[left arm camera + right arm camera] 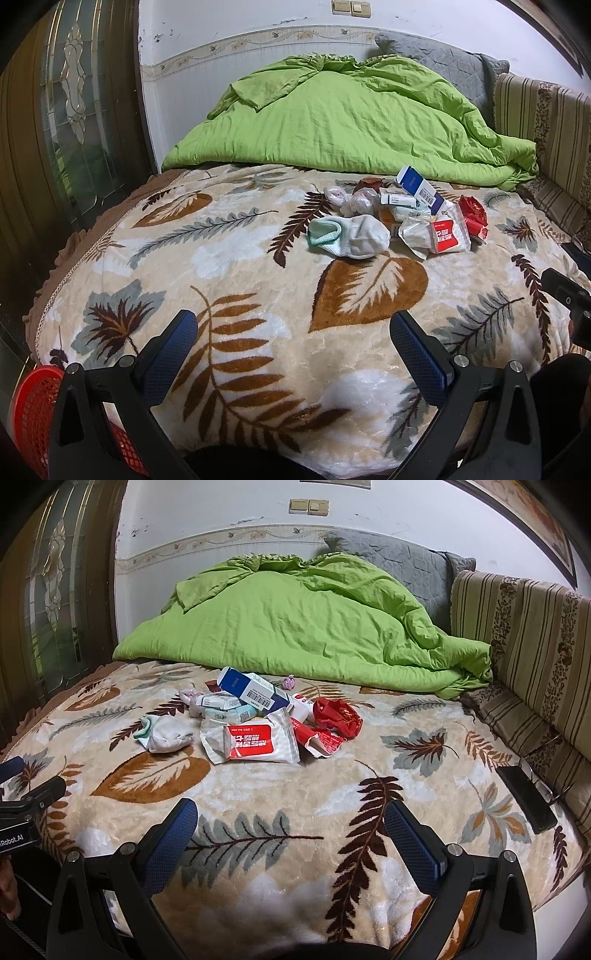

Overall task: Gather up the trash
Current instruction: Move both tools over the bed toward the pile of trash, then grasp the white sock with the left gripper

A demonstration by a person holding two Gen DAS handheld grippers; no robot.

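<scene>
A heap of trash lies mid-bed on the leaf-patterned blanket (240, 280): a white and red wipes pack (255, 740) (445, 236), a crumpled red wrapper (338, 712) (472, 214), a blue and white carton (251, 690) (419, 186), small boxes (397, 199), and crumpled tissues (351, 199). A white sock with a green cuff (351, 236) (166, 733) lies at the heap's left. My left gripper (293, 334) hovers open over the near blanket, well short of the heap. My right gripper (290, 818) is likewise open and empty, near the bed's front.
A red mesh basket (33, 410) sits at the bed's near left corner. A green duvet (332, 118) and grey pillow (391, 559) fill the far end. A striped backrest (524, 627) lines the right side, with a black phone (526, 799) and glasses beside it.
</scene>
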